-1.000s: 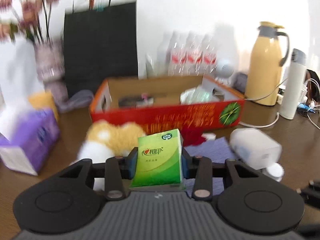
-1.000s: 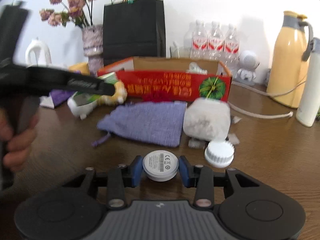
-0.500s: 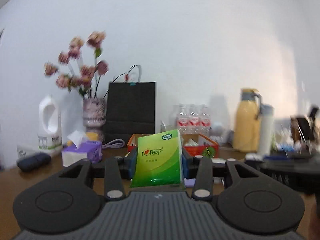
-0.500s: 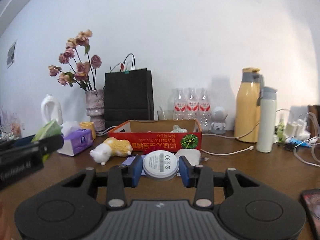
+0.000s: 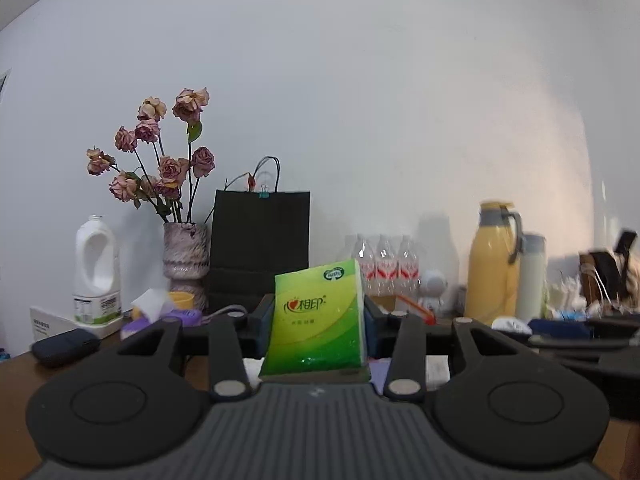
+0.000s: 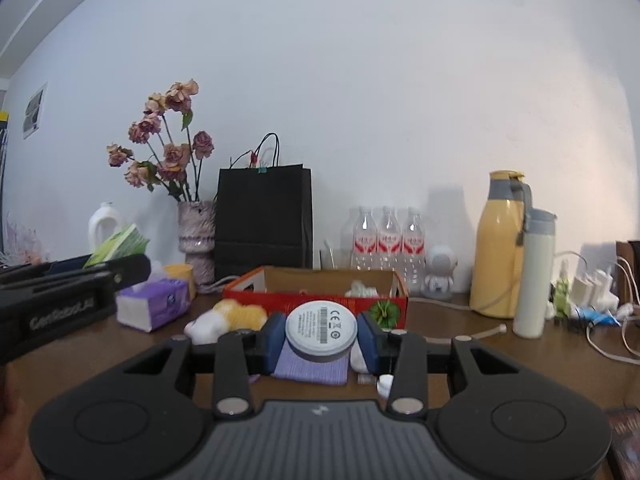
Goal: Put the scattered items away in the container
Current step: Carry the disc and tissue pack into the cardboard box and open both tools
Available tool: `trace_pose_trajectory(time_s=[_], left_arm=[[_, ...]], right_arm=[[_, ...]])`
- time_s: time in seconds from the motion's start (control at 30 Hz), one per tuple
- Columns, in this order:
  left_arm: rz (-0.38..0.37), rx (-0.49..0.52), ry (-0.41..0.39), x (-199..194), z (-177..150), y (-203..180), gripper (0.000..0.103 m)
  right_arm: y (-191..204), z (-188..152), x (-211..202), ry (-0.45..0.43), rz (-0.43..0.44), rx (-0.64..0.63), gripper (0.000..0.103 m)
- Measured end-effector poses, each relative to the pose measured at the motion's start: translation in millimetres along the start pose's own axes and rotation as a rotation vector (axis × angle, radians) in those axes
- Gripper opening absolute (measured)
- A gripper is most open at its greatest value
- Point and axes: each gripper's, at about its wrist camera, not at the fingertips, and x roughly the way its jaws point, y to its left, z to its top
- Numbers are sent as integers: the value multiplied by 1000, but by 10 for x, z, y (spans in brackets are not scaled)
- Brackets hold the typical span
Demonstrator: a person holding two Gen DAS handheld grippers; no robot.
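Observation:
My left gripper (image 5: 319, 320) is shut on a green tissue pack (image 5: 316, 324), held upright and level above the table; that pack (image 6: 116, 245) also shows at the left of the right wrist view. My right gripper (image 6: 321, 336) is shut on a round white disc (image 6: 322, 329) with a printed label. Ahead of it lies the red cardboard box (image 6: 316, 304), open at the top, with white items inside. In front of the box lie a yellow and white plush toy (image 6: 228, 318) and a purple knitted pouch (image 6: 310, 368). The box is mostly hidden in the left wrist view.
A purple tissue box (image 6: 154, 308), a vase of dried roses (image 6: 196, 240), a black paper bag (image 6: 264, 216), water bottles (image 6: 382, 240), a yellow jug (image 6: 500, 248) and a white flask (image 6: 534, 276) line the back. Cables and chargers (image 6: 596, 300) lie at right.
Both grippers have lifted and tilted up from the table, so the wall and back row now fill the views. Each keeps its hold on its item.

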Motion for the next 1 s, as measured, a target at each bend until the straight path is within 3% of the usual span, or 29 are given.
trace_pose_trajectory(time_s=[0.33, 0.63, 0.87, 0.93, 0.97, 1.0], left_arm=[[6, 33, 61, 1487, 17, 24, 44], [14, 50, 86, 2799, 121, -115, 44], [29, 17, 115, 3390, 112, -122, 44], [33, 8, 157, 3527, 141, -76, 44], [28, 18, 217, 3659, 200, -53, 43], [12, 30, 329, 3858, 277, -25, 43]], right_arm=[[-146, 203, 1368, 17, 18, -22, 38], [-455, 504, 2660, 23, -25, 34, 38], [-736, 644, 3295, 35, -13, 99, 38], [-813, 685, 3399, 56, -12, 118, 38], [-869, 747, 3477, 99, -10, 140, 38], [-937, 849, 3624, 192, -6, 164, 38]])
